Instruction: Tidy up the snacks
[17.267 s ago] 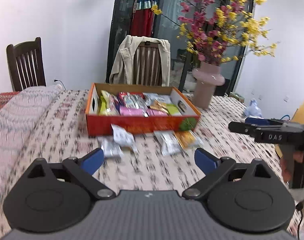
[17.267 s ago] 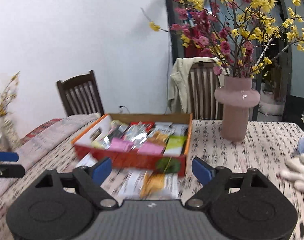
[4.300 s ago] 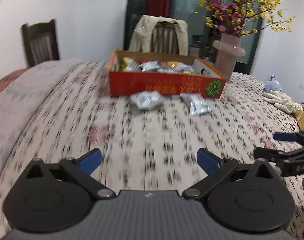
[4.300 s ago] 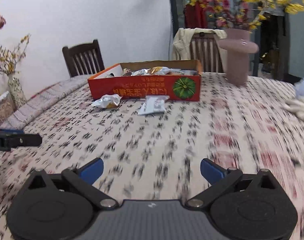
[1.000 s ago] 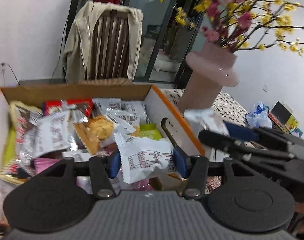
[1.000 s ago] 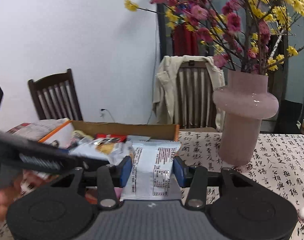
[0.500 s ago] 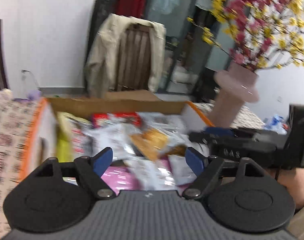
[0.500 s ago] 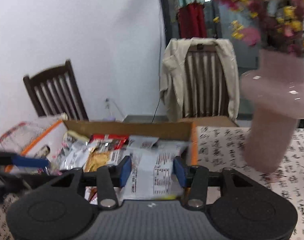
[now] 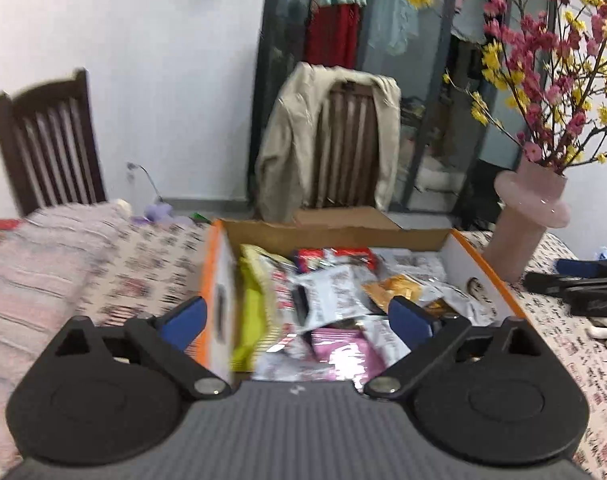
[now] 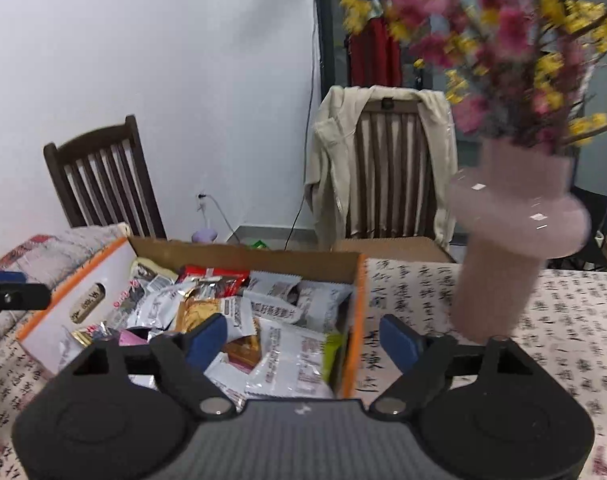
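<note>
An orange cardboard box [image 9: 217, 280] full of snack packets stands on the patterned tablecloth; it also shows in the right wrist view [image 10: 353, 320]. My left gripper [image 9: 295, 318] is open and empty over the box's near left part. My right gripper [image 10: 303, 338] is open and empty over the box's right end, above a white snack packet [image 10: 293, 360] lying in the box. The right gripper also shows at the right edge of the left wrist view [image 9: 579, 282], and the left gripper tip shows in the right wrist view [image 10: 11, 290].
A pink vase [image 10: 511, 236] with red and yellow blossoms stands just right of the box; it also shows in the left wrist view [image 9: 523, 216]. A chair with a beige jacket [image 9: 331, 140] stands behind the table, a dark wooden chair [image 9: 47, 140] at the left.
Both grippers have opened and let go of their white snack packets, which now lie in the box. Both have drawn back a little from the box.
</note>
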Motion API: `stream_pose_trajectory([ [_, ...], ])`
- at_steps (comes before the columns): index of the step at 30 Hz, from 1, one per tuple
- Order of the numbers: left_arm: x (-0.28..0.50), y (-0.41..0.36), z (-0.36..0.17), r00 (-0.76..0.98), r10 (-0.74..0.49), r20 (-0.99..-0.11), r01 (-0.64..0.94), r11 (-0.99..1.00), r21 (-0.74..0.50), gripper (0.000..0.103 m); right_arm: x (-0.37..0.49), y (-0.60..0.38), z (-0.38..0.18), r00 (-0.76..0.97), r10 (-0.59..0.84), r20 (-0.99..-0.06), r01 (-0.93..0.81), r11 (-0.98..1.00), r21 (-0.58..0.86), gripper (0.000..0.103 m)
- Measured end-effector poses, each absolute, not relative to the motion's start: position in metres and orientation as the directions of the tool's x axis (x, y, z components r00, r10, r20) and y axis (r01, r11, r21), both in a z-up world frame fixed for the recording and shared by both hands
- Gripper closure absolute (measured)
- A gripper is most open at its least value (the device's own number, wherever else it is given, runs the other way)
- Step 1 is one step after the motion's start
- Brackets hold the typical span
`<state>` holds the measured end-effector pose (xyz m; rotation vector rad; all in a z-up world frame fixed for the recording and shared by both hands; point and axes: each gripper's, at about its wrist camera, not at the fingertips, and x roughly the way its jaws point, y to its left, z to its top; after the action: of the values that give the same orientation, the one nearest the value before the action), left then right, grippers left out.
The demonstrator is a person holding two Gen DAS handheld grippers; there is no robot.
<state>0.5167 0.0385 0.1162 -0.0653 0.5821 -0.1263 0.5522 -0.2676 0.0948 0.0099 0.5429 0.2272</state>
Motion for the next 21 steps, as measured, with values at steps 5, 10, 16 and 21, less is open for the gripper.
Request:
stream_pose_trajectory([
  [5,0.478,0.062,0.134,0.869,-0.064,-0.491,0.028,0.996,-0.081,0.001,0.51,-0.296,0.119,0.868,0.153,-0.472,-0.146,0.988,0.051,0.007],
  [10,0.437,0.067,0.152,0.886,-0.073,-0.459,0.027,0.994,-0.106,0.0,0.469,-0.304,0.136,0.884,0.165,-0.438,-0.136,0.986,0.098,0.007],
  [16,0.381,0.057,0.158,0.902,-0.069,-0.425,0.04,0.996,-0.077,0.0,0.418,-0.289,0.147,0.903,0.184,-0.389,-0.169,0.983,0.072,0.001],
  [21,0.328,0.056,0.143,0.894,-0.091,-0.438,0.05,0.993,-0.105,0.0,0.37,-0.281,0.136,0.905,0.213,-0.367,-0.196,0.977,0.083,0.0],
])
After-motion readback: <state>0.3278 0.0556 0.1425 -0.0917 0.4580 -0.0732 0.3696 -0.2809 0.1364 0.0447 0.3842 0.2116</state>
